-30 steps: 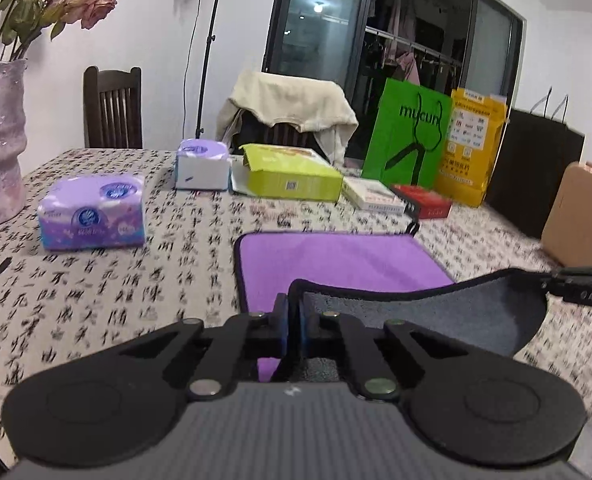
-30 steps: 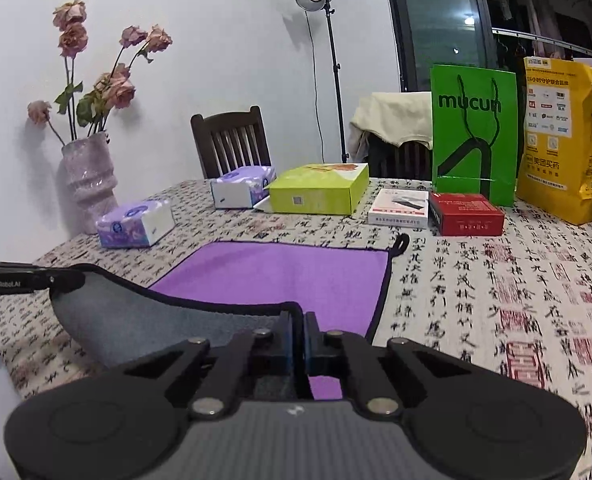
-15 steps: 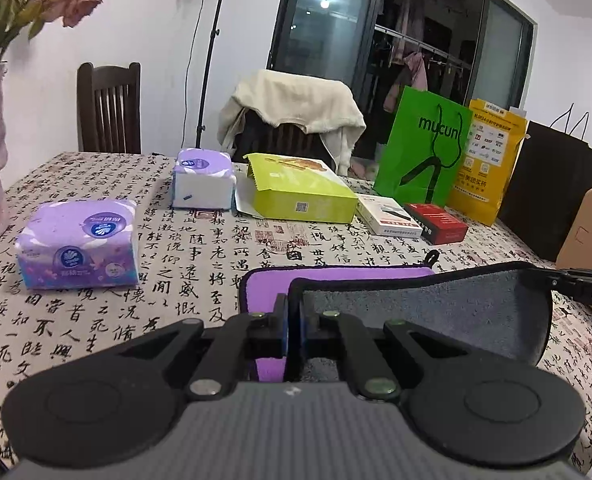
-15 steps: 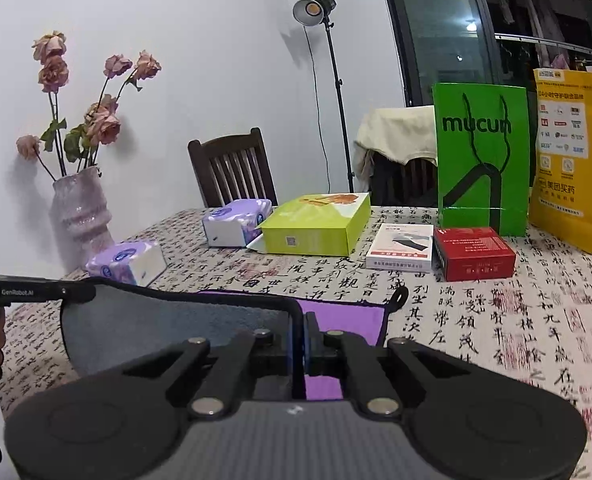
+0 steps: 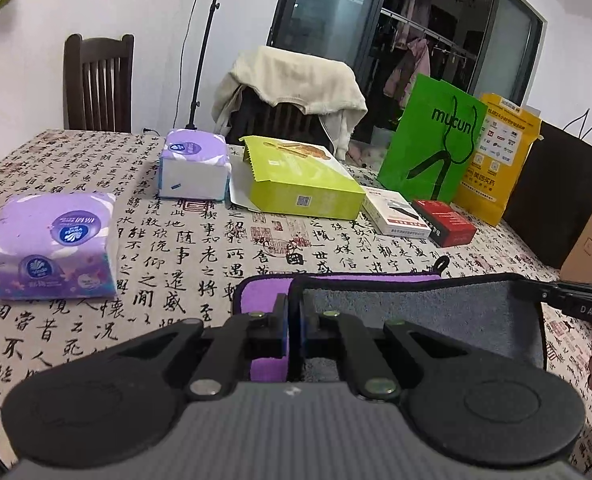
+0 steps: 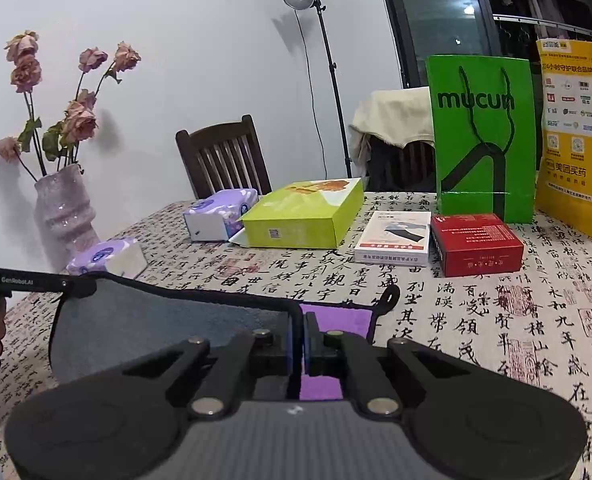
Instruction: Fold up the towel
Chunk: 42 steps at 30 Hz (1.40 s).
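Note:
The towel is purple on one face and grey on the other, with black trim. My left gripper (image 5: 294, 320) is shut on its near left corner. My right gripper (image 6: 300, 340) is shut on its near right corner. The lifted grey side (image 5: 424, 320) hangs stretched between the two grippers, above the purple part (image 5: 255, 294) that lies on the table. In the right wrist view the grey side (image 6: 155, 320) spans left to the other gripper (image 6: 75, 285). A hanging loop (image 6: 390, 296) sticks up at the towel's far right corner.
On the patterned tablecloth (image 5: 183, 248) beyond the towel stand two tissue packs (image 5: 51, 248) (image 5: 193, 168), a lime box (image 5: 300, 184), a white box (image 6: 394, 236), a red box (image 6: 476, 242), a green bag (image 6: 480, 136) and a yellow bag (image 6: 576, 128). A vase with roses (image 6: 63, 208) stands at the left.
Both grippers have carried the near edge of the towel forward over the purple part, so less purple shows. Both stay shut on their corners.

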Each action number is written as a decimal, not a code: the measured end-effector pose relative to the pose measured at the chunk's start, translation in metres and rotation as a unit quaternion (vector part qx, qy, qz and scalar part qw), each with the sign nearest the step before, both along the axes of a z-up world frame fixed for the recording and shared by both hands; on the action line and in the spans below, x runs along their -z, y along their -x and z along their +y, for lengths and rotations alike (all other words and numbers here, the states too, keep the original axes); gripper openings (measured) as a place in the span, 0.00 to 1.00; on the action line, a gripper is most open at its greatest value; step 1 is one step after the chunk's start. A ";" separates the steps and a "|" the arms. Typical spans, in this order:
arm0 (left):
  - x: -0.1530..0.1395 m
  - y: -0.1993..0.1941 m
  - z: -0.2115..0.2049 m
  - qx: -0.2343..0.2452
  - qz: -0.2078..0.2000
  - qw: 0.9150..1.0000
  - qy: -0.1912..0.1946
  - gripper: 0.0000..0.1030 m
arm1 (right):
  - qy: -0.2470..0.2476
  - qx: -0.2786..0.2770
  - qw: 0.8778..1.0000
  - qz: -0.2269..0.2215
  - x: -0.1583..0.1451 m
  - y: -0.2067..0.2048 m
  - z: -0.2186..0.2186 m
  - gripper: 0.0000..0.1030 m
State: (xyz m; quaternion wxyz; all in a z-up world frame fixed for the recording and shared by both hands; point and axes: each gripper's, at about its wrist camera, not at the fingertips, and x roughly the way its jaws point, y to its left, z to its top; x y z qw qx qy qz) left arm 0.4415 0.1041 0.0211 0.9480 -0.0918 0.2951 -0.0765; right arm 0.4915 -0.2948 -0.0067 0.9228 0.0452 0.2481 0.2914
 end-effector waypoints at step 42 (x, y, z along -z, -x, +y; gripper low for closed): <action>0.055 -0.116 0.011 -0.017 0.077 0.997 -0.020 0.07 | 0.042 0.010 0.997 0.063 0.053 -0.123 0.027 0.08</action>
